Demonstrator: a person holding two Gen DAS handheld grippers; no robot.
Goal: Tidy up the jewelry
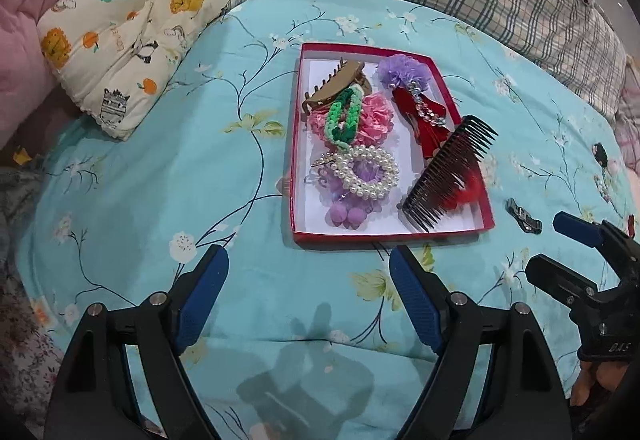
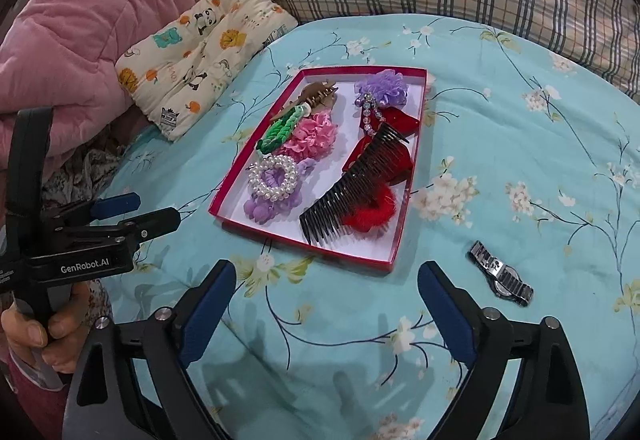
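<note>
Hovering spread and empty, the left gripper (image 1: pixel 308 276) and right gripper (image 2: pixel 326 292) are facing a nearly filled red box (image 2: pixel 394 252); a wristwatch (image 2: pixel 502 274) is lying outside.

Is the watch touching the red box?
Apart. In the right wrist view the watch lies on the blue bedspread beside the red box, with a strip of bare cloth between them.
</note>
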